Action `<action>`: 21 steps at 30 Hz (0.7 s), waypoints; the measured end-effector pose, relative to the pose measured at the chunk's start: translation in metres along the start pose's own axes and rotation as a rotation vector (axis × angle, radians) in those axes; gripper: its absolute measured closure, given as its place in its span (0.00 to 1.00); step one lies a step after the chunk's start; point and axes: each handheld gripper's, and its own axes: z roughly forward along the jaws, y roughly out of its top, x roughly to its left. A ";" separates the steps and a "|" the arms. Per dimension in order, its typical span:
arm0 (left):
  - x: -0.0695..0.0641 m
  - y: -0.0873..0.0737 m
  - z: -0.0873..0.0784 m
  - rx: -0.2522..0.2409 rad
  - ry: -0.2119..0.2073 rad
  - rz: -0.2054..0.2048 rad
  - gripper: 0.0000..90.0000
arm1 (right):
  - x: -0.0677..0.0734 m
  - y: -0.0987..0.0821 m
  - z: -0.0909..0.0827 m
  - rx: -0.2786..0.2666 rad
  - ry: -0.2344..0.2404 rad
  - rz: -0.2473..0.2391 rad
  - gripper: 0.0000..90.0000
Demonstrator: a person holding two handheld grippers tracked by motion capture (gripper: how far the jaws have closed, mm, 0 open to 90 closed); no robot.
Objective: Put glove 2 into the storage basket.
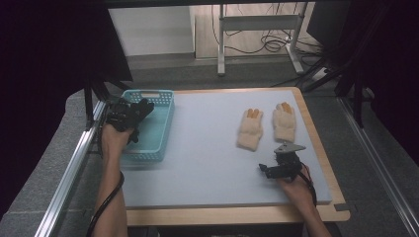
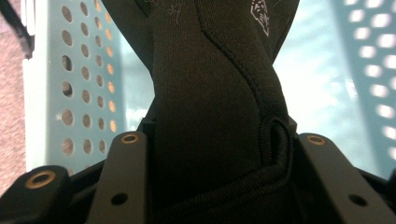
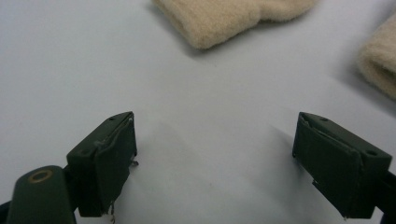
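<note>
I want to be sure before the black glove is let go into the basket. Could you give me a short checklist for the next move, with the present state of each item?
1. Black glove held between the jaws of the left gripper: ok, the fabric sits pinched between them.
2. Glove over the teal basket: ok, the basket's perforated wall and floor lie behind it.
3. Glove low enough to release: cannot tell, the height above the floor is unclear.
4. Right gripper free for the next pick: ok, jaws wide apart, nothing between them.
5. Two cream gloves reachable: ok, both lie flat on the mat ahead of the right gripper.
</note>
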 end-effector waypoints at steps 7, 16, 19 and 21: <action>0.005 0.011 0.026 0.052 0.049 -0.008 0.60 | 0.000 0.000 0.000 0.000 0.000 0.000 0.15; 0.005 0.012 0.036 0.118 0.069 0.051 0.24 | 0.000 0.000 0.000 0.000 0.000 0.000 0.15; 0.006 0.011 0.030 0.100 0.036 0.042 0.14 | 0.000 0.000 0.000 0.000 0.000 0.000 0.15; 0.008 0.011 0.025 0.084 0.014 0.040 0.10 | 0.000 0.000 0.000 0.000 0.000 0.000 0.15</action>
